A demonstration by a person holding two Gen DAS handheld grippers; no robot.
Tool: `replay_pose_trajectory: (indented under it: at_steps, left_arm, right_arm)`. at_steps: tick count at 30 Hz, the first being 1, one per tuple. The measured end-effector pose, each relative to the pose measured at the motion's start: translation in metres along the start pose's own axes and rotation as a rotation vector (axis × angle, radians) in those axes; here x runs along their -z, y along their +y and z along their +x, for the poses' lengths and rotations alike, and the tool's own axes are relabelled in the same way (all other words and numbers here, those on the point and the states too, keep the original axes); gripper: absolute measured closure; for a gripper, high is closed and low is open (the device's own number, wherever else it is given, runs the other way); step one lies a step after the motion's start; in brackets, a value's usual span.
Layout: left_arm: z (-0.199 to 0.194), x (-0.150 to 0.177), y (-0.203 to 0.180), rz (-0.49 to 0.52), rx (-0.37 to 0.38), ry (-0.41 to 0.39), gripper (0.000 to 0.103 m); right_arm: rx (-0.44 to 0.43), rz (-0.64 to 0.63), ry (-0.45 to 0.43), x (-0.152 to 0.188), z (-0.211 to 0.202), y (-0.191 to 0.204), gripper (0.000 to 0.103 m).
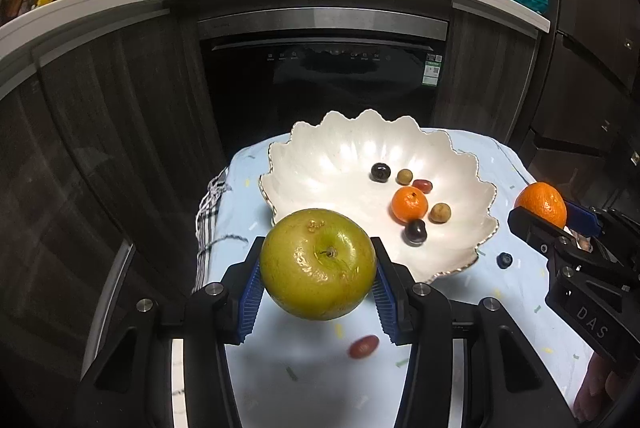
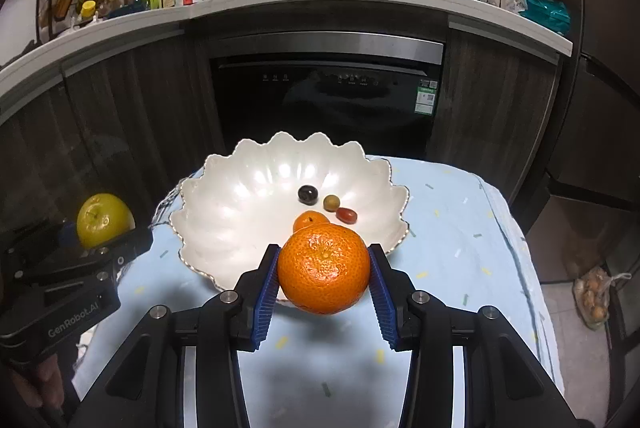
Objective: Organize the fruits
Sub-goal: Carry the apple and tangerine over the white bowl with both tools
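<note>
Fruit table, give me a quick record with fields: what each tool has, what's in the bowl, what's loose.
left tool: shut on green apple
right tool: shut on large mandarin
white bowl: small mandarin, two dark fruits, two tan fruits, one red fruit
loose on cloth: blueberry, red fruit
</note>
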State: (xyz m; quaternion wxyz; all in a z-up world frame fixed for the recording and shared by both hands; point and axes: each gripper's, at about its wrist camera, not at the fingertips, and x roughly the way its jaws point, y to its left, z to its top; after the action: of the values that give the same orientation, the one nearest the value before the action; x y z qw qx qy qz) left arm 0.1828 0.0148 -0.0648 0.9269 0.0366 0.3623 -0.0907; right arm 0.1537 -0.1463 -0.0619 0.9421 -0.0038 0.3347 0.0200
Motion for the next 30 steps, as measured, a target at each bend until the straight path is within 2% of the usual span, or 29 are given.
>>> replay_pose_trajectory:
  at_steps: [6, 20, 30]
  left_arm:
    - [0.016, -0.009, 0.009, 0.039, 0.032, 0.010, 0.055]
    - [0.046, -0.022, 0.030, 0.065, 0.063, 0.018, 0.055]
    - [0.068, -0.037, 0.039, 0.123, 0.081, 0.029, 0.055]
  right_arm:
    - [0.005, -0.020, 0.022, -0.007, 0.012, 0.013, 0.059]
    - [0.007, -0.016, 0.070, -0.018, 0.042, 0.032, 0.059]
    - [0.004, 0.013, 0.110, -0.022, 0.064, 0.044, 0.059]
